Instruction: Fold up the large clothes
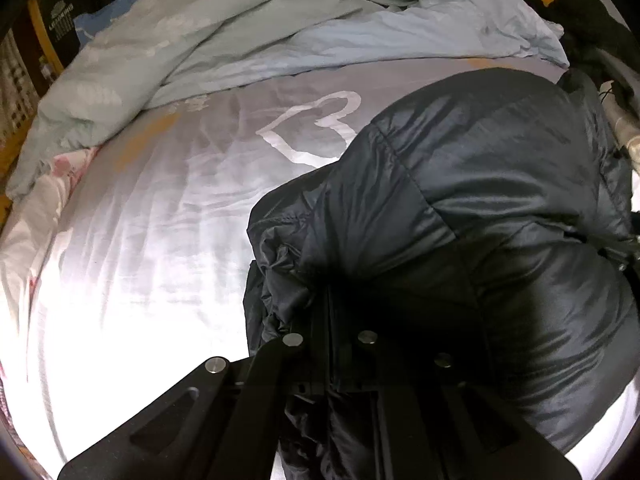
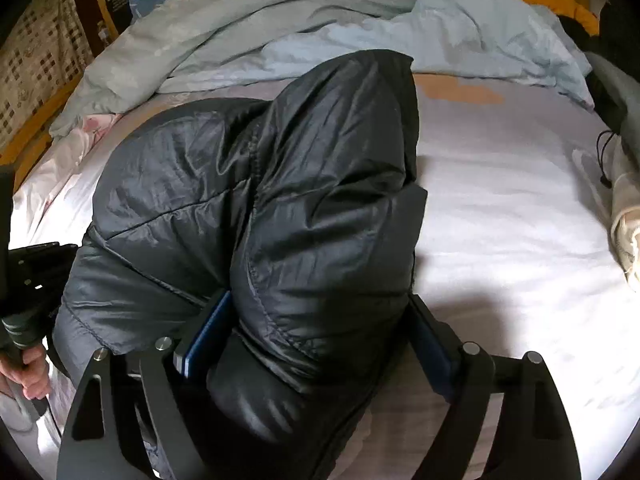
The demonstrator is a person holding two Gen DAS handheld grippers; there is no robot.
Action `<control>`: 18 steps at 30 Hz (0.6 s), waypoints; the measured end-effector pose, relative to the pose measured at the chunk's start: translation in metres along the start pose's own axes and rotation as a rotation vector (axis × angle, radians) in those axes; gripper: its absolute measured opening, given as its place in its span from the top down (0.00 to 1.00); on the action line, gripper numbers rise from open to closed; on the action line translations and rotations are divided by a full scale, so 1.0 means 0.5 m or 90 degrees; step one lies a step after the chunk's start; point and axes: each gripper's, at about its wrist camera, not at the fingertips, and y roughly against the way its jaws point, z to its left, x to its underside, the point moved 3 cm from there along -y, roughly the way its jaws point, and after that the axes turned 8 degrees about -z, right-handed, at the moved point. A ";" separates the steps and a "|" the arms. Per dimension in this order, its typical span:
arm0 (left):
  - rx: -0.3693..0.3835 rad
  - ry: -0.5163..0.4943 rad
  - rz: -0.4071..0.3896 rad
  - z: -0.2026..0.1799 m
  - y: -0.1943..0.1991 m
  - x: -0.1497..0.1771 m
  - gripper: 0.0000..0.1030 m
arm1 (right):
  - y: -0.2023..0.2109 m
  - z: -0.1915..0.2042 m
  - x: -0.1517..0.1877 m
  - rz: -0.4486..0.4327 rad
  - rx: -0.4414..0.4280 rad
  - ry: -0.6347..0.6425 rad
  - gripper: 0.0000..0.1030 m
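A black puffer jacket [image 1: 460,208] lies bunched on the white bed sheet [image 1: 140,280]. My left gripper [image 1: 340,320] is buried in its folds; the jacket covers the fingertips, and the jaws look closed on the fabric. In the right wrist view the same jacket [image 2: 280,200] rises between the fingers. My right gripper [image 2: 316,312] has its blue-padded fingers [image 2: 208,332] set wide on either side of a thick padded fold, pressing it. The left gripper's body and the hand holding it [image 2: 28,360] show at the left edge.
A crumpled pale blue duvet [image 1: 260,32] lies across the far side of the bed. Dark clothes and a light bag [image 2: 624,208] sit at the right edge. A wooden bed frame and patterned box [image 2: 36,68] stand at the far left.
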 end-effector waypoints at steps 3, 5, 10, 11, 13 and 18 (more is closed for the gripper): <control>0.011 -0.009 -0.016 0.006 0.013 0.002 0.96 | 0.035 -0.001 -0.009 -0.001 -0.008 -0.012 0.26; -0.014 0.011 -0.048 0.025 0.046 0.002 0.96 | 0.094 -0.008 -0.020 -0.058 -0.009 -0.042 0.36; -0.064 0.031 -0.176 0.044 0.202 0.012 0.98 | 0.224 0.000 -0.068 -0.149 -0.009 -0.016 0.59; -0.039 0.040 -0.196 0.045 0.237 0.011 0.98 | 0.230 0.011 -0.079 -0.136 -0.018 -0.001 0.63; 0.029 0.068 -0.220 0.045 0.289 0.005 0.98 | 0.230 0.046 -0.109 -0.102 -0.023 0.038 0.67; 0.176 0.111 -0.161 0.017 0.285 -0.028 0.98 | 0.163 0.123 -0.166 -0.013 -0.056 0.069 0.73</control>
